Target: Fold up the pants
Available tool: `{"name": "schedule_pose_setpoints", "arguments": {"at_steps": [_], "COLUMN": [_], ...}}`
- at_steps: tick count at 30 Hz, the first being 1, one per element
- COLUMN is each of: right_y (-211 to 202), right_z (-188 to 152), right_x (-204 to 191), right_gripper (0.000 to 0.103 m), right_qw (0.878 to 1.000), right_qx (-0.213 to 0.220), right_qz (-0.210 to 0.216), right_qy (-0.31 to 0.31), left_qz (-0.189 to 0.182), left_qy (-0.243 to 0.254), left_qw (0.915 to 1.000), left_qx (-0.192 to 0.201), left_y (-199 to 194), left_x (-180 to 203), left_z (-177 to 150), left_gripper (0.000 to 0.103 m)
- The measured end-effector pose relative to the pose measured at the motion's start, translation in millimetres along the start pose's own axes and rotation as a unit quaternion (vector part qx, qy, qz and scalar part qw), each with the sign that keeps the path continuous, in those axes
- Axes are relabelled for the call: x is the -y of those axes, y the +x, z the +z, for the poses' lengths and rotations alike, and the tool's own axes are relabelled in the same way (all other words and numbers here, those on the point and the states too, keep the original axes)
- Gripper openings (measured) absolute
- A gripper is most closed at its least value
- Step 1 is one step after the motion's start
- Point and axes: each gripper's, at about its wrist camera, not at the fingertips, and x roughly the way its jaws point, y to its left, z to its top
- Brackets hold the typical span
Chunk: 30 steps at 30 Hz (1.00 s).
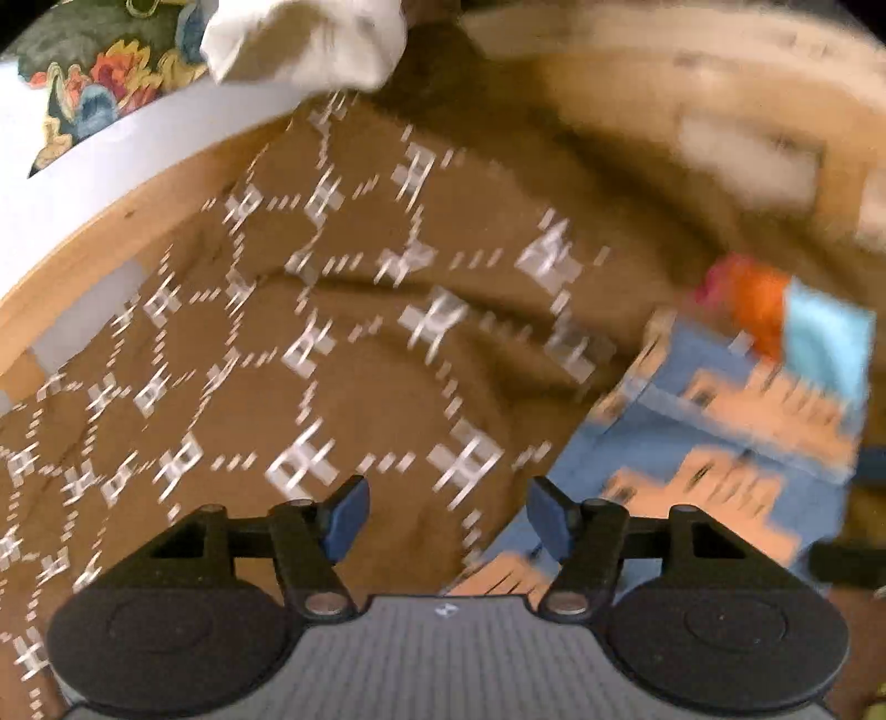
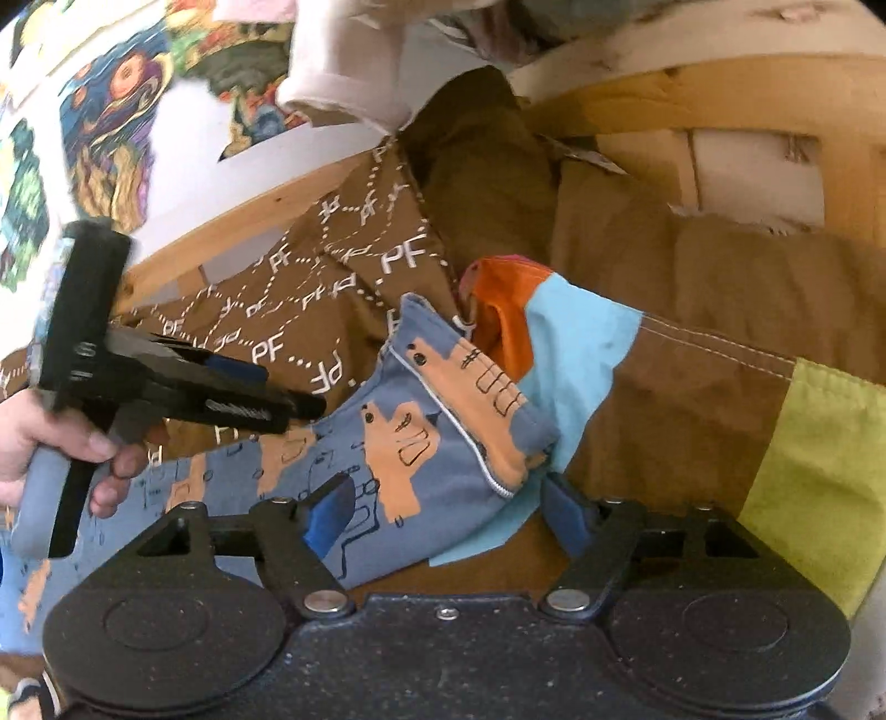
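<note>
- Pants (image 2: 354, 476), blue with tan printed shapes, lie crumpled on top of other clothes in a wooden crate (image 2: 692, 94); their waistband end is just ahead of the right gripper (image 2: 448, 518).
- Brown cloth with a white lattice print (image 1: 343, 343) fills most of the left wrist view, blurred by motion, and lies beside and partly under the pants.
- Brown garment with light blue, orange and yellow-green patches (image 2: 692, 410) lies to the right of the pants, its blue patch touching them.
- White cloth (image 1: 304, 39) hangs over the crate's far edge.
- Left gripper (image 1: 446, 512): fingers wide apart and holding nothing, above the brown print with the pants' edge under the right-hand finger. In the right wrist view it is seen from the side, gripped in a hand (image 2: 50, 448) above the pants.
- Right gripper: fingers wide apart, clamped on nothing; blue pads (image 2: 326, 515) sit either side of the waistband end, and contact cannot be told.
</note>
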Motion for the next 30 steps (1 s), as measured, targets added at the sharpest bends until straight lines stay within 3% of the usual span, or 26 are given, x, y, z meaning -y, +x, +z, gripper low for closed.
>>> {"name": "schedule_pose_setpoints", "arguments": {"at_steps": [4, 7, 13, 15, 17, 22, 26, 30], "right_y": [6.0, 3.9, 10.5, 10.4, 5.9, -7.0, -9.7, -9.9], "right_z": [3.9, 5.6, 5.2, 4.8, 5.3, 6.2, -0.6, -11.0], "right_x": [1.9, 11.6, 20.1, 26.5, 26.9, -10.3, -41.8, -62.5], "right_gripper": [0.080, 0.075, 0.036, 0.018, 0.018, 0.016, 0.016, 0.015], "right_qw": [0.999, 0.997, 0.996, 0.994, 0.994, 0.997, 0.985, 0.972], "right_qx": [0.017, 0.035, 0.027, 0.027, 0.033, 0.059, 0.074, 0.076], "right_qz": [0.002, 0.011, -0.006, -0.010, -0.007, -0.043, -0.054, -0.044], "right_qy": [0.027, 0.071, 0.090, 0.109, 0.106, -0.030, -0.144, -0.217], "left_qz": [-0.030, 0.007, 0.006, 0.021, 0.019, -0.043, -0.114, -0.167], "left_qy": [0.002, 0.029, -0.006, -0.012, -0.035, -0.122, -0.170, -0.207], "left_qw": [0.9995, 0.9985, 0.9986, 0.9985, 0.9984, 0.9903, 0.9761, 0.9605], "left_qx": [0.002, -0.046, -0.052, -0.048, -0.041, -0.051, -0.073, -0.082], "left_y": [7.2, 32.2, 30.1, 22.3, 6.4, -27.2, -38.0, -40.1], "left_x": [10.9, 23.6, 21.0, 15.5, 7.1, -19.4, -27.3, -24.4], "left_z": [10.2, 11.8, 10.9, 9.8, 6.2, 4.4, 15.5, 24.6], "left_gripper": [0.071, 0.071, 0.073, 0.072, 0.071, 0.071, 0.071, 0.075]}}
